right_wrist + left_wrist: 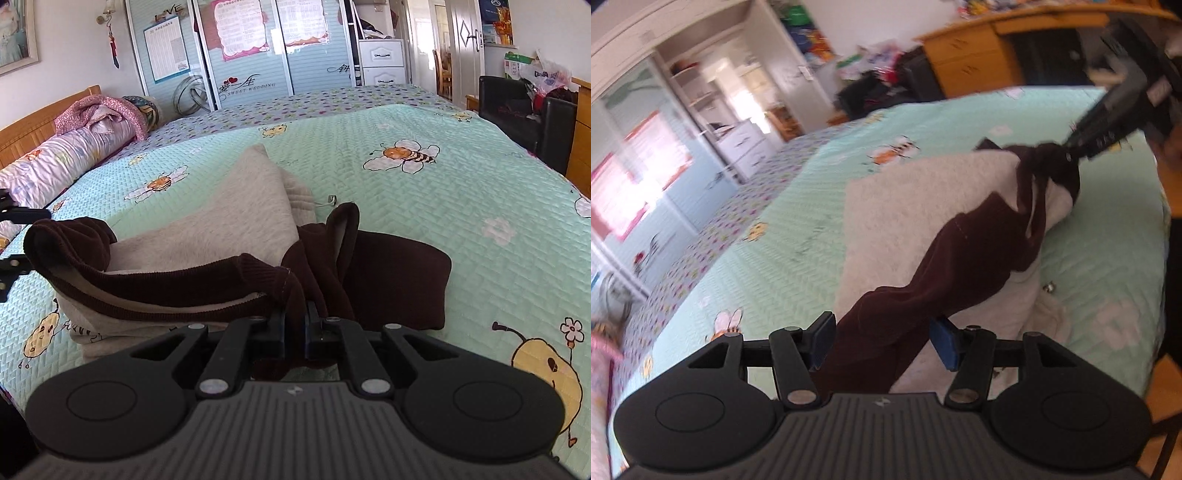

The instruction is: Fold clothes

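A: Fabric first, since it is nearest you: the dark brown garment [388, 273] is soft, ribbed knit with a pale fleecy lining, and I judge it light but bulky, so it will sag and bunch wherever you leave it unsupported.

B: What are my grippers doing?

A: Your right hand-held gripper [294, 328] has its pads pinched together on a bunched fold of that garment. Your left hand-held gripper [882, 341] stands wide, pads apart, with a dark stretch of the garment running between them; I can't see it clamping.

B: Where does the garment lie?

A: Part on the bed [461, 192], part lifted. It sits toward the bed's near edge, its fleecy lining [229, 221] turned up and stretching away toward the middle of the bed.

B: Where should I hold it?

A: On the ribbed hem or cuff, I'd say. That band is thicker and should slip less than the plush side. Pinch a single layer if you can; a wad like the one in your right gripper will probably twist.

B: Anything farther off?

A: Rolled bedding [70, 158] at the headboard end, well apart.
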Action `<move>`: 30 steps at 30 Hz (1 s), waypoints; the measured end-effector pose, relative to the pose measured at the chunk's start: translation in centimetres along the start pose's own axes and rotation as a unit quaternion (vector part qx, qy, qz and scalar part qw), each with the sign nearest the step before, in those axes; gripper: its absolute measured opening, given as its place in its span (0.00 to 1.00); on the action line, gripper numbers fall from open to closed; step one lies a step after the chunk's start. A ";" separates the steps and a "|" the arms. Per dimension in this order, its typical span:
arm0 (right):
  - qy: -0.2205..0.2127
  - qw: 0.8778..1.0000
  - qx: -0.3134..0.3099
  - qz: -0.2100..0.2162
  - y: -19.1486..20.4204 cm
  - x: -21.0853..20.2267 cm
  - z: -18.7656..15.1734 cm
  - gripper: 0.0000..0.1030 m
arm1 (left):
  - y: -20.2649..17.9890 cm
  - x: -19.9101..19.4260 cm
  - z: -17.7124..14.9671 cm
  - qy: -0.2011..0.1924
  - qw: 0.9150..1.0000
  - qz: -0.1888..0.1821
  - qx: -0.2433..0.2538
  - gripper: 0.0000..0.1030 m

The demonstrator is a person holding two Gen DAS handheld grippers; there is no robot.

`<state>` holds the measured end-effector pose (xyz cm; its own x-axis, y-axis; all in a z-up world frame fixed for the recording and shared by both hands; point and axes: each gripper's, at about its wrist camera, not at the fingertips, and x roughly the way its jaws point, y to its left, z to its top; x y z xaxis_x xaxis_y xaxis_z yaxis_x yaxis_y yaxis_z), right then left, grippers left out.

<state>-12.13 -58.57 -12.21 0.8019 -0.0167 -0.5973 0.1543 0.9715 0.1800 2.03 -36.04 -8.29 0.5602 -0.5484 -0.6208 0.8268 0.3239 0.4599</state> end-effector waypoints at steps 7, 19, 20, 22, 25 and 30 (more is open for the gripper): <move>0.013 1.000 0.002 0.005 0.0 0.4 -0.2 0.11 | 0.9 1.4 -0.1 0.002 0.999 0.015 -0.031 0.40; 0.001 0.998 0.060 0.025 -0.5 0.8 -0.2 0.18 | 5.2 -3.2 -1.2 -0.062 0.948 0.092 -0.297 0.07; -0.006 0.998 0.058 0.030 -0.3 0.8 0.1 0.22 | 5.6 -4.1 -1.2 -0.070 0.942 0.108 -0.309 0.07; -0.022 0.997 0.047 0.050 0.4 0.7 0.8 0.43 | 5.9 -5.3 -1.4 -0.076 0.934 0.127 -0.326 0.07; -0.034 0.997 0.018 0.061 1.5 0.6 1.2 0.58 | 5.4 -5.1 -1.4 -0.059 0.937 0.127 -0.320 0.07; -0.023 0.998 -0.008 0.058 2.0 0.9 0.7 0.59 | 4.2 -5.1 -1.9 -0.051 0.940 0.126 -0.313 0.06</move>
<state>-10.65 -56.80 -11.82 0.8395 0.0863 -0.5365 0.0491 0.9712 0.2330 2.75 -30.43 -4.35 0.7608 -0.4543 -0.4635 0.5545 0.8261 0.1003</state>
